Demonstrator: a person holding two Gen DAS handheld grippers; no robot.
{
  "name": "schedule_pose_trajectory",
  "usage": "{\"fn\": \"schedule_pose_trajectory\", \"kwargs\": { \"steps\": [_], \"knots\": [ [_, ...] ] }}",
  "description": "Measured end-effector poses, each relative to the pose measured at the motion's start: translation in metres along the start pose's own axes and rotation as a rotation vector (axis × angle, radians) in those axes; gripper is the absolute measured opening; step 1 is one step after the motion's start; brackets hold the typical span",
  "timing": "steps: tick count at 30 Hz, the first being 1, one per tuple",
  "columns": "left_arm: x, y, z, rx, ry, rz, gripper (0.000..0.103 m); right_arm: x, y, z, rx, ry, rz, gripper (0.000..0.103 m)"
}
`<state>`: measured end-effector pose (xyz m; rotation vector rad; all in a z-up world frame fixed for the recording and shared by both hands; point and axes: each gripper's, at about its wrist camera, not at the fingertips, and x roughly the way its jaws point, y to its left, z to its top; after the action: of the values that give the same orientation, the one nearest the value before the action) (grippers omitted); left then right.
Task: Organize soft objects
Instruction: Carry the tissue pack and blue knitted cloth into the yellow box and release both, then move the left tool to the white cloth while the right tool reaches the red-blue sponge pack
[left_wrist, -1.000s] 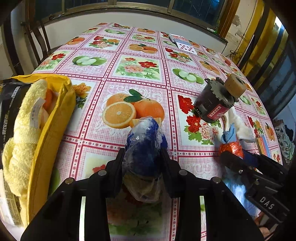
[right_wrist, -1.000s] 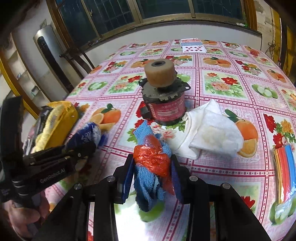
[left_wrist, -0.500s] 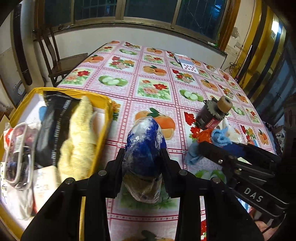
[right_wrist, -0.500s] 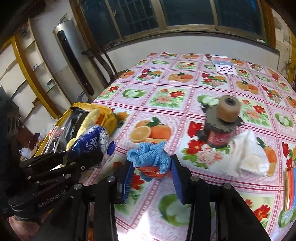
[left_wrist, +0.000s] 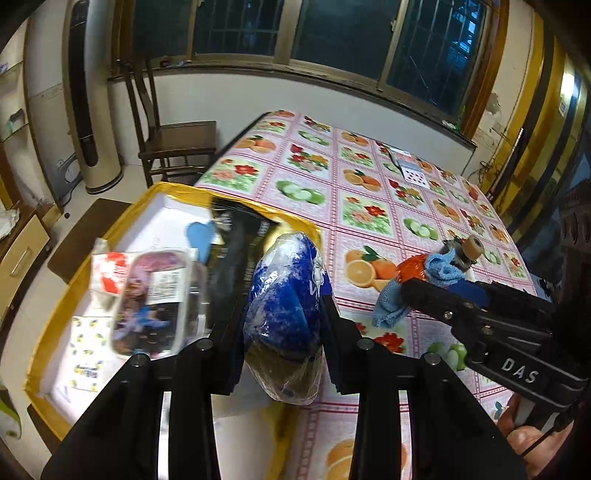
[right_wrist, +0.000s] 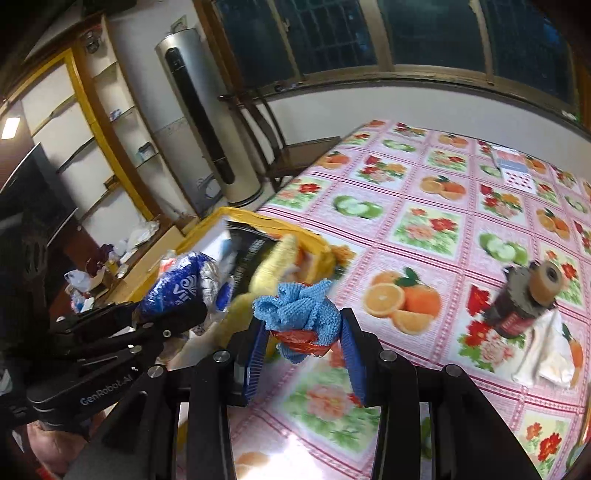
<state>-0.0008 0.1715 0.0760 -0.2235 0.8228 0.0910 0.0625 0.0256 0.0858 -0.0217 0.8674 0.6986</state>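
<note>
My left gripper (left_wrist: 282, 325) is shut on a blue plastic packet (left_wrist: 286, 295), held high over the right rim of the yellow box (left_wrist: 66, 291). The box holds a black bag (left_wrist: 240, 251), a clear tray pack (left_wrist: 155, 299) and a red-and-white sachet (left_wrist: 107, 273). My right gripper (right_wrist: 303, 343) is shut on a blue cloth (right_wrist: 299, 310) bundled with an orange wrapper (right_wrist: 299, 338), above the tablecloth just right of the box. In the right wrist view the blue plastic packet (right_wrist: 177, 288) and the yellow box (right_wrist: 258, 221), with a yellow towel (right_wrist: 269, 269) inside, lie to the left.
On the fruit-print tablecloth (left_wrist: 369, 192) stand a dark motor with a tan roller (right_wrist: 524, 299) and a white cloth (right_wrist: 546, 354) at the right. Playing cards (right_wrist: 517, 173) lie at the far end. A wooden chair (left_wrist: 173, 144) and a tall air conditioner (right_wrist: 207, 136) stand beyond the left edge.
Both grippers have risen and swung left with their loads. The blue packet now hangs over the yellow box's rim, and the cloth bundle has lifted clear of the table.
</note>
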Motion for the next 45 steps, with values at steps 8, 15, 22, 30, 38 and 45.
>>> {"fn": "schedule_pose_trajectory", "kwargs": {
  "steps": [8,15,22,30,38,45],
  "knots": [
    [-0.012,0.048,-0.007,-0.056,-0.007,0.073,0.034,0.025,0.055,0.01,-0.063,0.057,0.125,0.041],
    [-0.006,0.087,-0.009,-0.117,0.006,0.132,0.034,0.067,0.083,0.017,-0.078,0.115,0.137,0.041],
    [0.015,0.105,-0.006,-0.142,0.035,0.19,0.035,0.108,0.087,0.025,-0.052,0.175,0.123,0.053],
    [0.01,0.124,-0.008,-0.232,0.001,0.206,0.078,0.086,0.066,0.025,0.033,0.089,0.174,0.08],
    [-0.008,0.105,-0.01,-0.252,-0.035,0.166,0.078,0.053,0.046,0.004,0.06,0.051,0.183,0.089],
    [-0.005,0.034,-0.01,-0.124,-0.018,0.071,0.08,0.021,-0.012,-0.03,0.149,0.044,0.144,0.091]
  ]
}}
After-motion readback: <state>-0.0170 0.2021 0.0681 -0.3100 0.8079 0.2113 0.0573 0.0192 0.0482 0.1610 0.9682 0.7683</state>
